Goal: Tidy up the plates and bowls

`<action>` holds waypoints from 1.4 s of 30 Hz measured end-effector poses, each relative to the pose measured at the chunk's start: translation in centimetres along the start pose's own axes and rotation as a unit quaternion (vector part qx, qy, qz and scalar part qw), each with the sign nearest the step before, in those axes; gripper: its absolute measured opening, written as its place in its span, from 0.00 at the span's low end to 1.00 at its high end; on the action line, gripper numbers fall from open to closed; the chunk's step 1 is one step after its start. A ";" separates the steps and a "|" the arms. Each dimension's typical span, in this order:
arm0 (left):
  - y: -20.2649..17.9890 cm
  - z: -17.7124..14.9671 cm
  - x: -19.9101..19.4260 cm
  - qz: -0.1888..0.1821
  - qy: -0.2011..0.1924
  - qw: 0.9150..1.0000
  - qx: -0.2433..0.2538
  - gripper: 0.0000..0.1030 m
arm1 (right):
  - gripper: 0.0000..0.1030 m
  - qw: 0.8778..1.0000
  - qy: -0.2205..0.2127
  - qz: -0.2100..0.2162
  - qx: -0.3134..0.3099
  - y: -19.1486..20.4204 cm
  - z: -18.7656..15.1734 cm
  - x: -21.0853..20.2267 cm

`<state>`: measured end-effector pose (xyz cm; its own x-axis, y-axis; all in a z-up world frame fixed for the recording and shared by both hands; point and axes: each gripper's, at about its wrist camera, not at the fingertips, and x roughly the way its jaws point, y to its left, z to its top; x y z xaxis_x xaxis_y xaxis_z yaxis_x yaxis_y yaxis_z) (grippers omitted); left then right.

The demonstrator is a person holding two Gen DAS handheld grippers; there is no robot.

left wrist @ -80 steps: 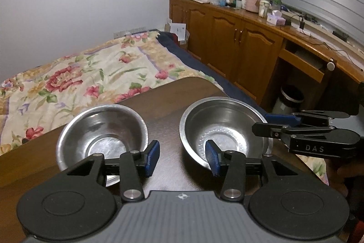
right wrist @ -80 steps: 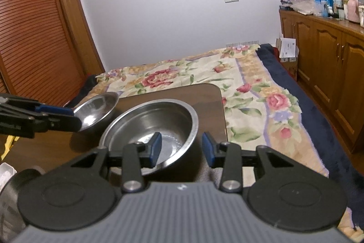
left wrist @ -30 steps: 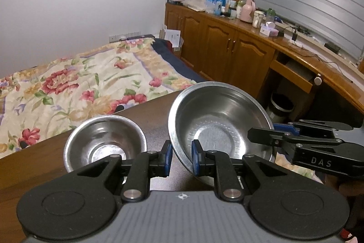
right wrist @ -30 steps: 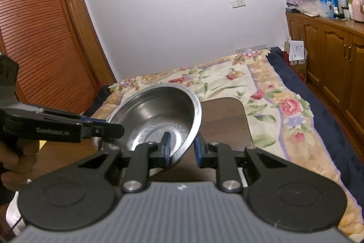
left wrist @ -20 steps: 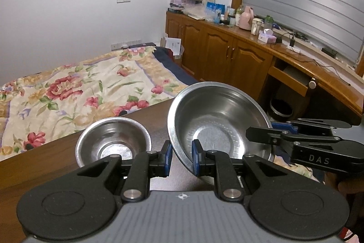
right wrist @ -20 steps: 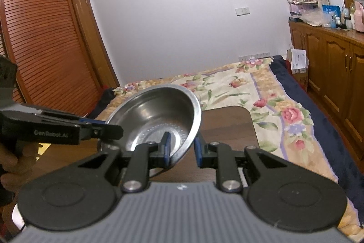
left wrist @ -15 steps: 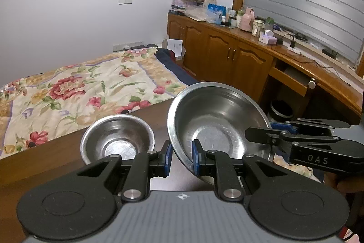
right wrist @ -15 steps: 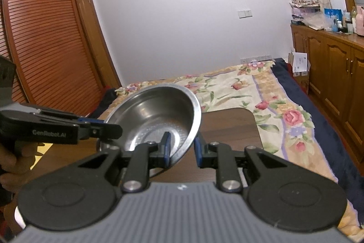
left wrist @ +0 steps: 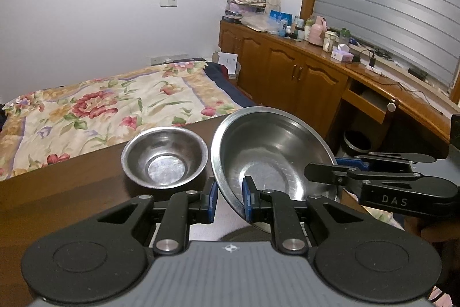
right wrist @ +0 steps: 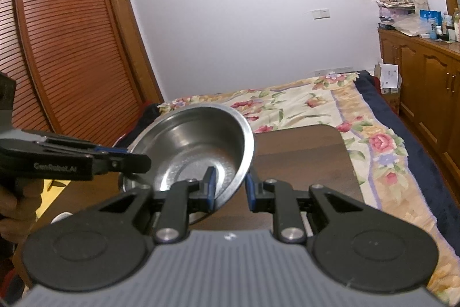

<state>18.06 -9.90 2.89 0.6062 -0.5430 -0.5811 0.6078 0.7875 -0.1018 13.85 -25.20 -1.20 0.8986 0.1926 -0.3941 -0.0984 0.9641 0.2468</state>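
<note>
The left tongs (left wrist: pixel 228 199) are drawn in narrow, their blue pads clamped on the near rim of the large steel bowl (left wrist: pixel 270 154), which is held clear of the dark wooden counter (left wrist: pixel 72 192) and tilted so its open mouth faces the left wrist camera. The right tongs (right wrist: pixel 230 186) grip the same bowl (right wrist: pixel 198 146) from the opposite side, equally narrow, one pad inside the wall and one outside. This bowl is wide and fairly shallow, with a thin rolled rim, a brushed, dully reflective wall and a flat bottom carrying a faint speckled, textured ring. Each camera shows the other tool reaching in to the rim from the side, the right one (left wrist: pixel 373 177) at the bowl's right edge. Just left of the held bowl, a small steel bowl (left wrist: pixel 164 157) sits upright on the counter, deeper for its width, its flat base catching a bright patch of light. Beyond the counter's far edge lies a bed with a floral quilt (left wrist: pixel 100 111), and wooden cabinets (left wrist: pixel 287 76) line the wall.
</note>
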 end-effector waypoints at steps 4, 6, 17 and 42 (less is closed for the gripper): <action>0.3 -0.8 -1.0 0.000 -0.004 1.000 -0.004 0.20 | 0.23 1.000 0.003 0.004 -0.002 0.8 -0.5 -0.2; 0.3 -1.5 -1.4 0.001 -0.005 1.000 -0.006 0.20 | 0.23 1.000 0.005 0.006 -0.002 1.3 -0.8 -0.3; 0.0 -5.2 -3.1 0.018 -0.011 1.000 0.005 0.20 | 0.23 0.999 0.031 0.022 0.007 3.1 -3.6 -0.8; 0.0 -9.7 -1.8 0.046 0.022 0.998 0.024 0.20 | 0.18 0.997 0.050 -0.002 -0.063 5.7 -6.3 -1.2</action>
<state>11.98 -6.10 -3.86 0.6386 -0.4542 -0.6212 0.5745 0.8185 -0.0078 9.56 -18.82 -4.90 0.8528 0.1997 -0.4826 -0.1530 0.9790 0.1347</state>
